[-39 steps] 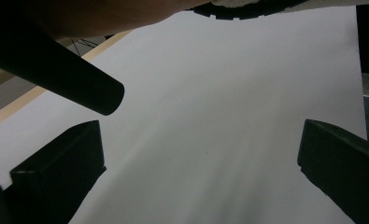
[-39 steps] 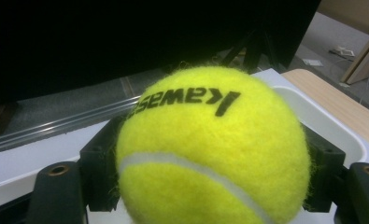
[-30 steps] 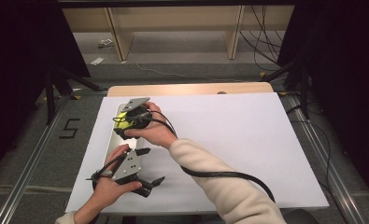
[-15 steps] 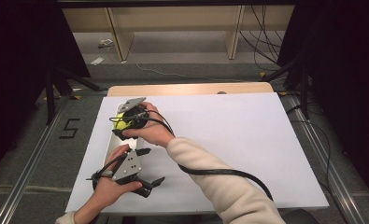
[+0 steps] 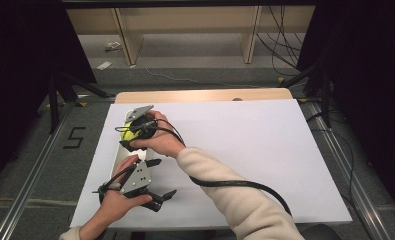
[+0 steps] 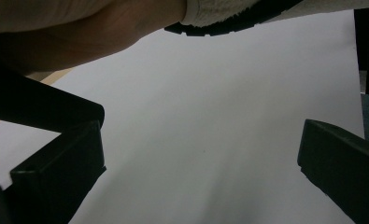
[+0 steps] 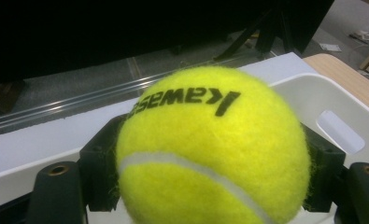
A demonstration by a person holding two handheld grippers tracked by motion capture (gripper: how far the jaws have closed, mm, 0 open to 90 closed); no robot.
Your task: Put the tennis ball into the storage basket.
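A yellow tennis ball [image 7: 210, 149] with black lettering sits clamped between the black jaws of my right gripper [image 7: 210, 177]. In the high view the ball [image 5: 129, 134] and right gripper [image 5: 131, 136] hang over a white tray [image 5: 121, 157] at the table's left edge, with the right arm reaching across. That tray [image 7: 313, 98] lies just behind the ball and has a handle slot in its rim. Nearer the front edge, my left gripper [image 5: 161, 178] is open above the white table sheet [image 5: 245, 150]. Nothing lies between its spread jaws [image 6: 198, 172].
The right forearm and its thick black cable [image 5: 235, 184] cross the near half of the table, passing over the left gripper [image 6: 229, 23]. A strip of wooden tabletop [image 5: 205, 95] shows at the far edge. Dark stands and floor surround the table.
The right gripper with the ball has shifted slightly nearer and to the left, over the tray. The left gripper has stayed where it was.
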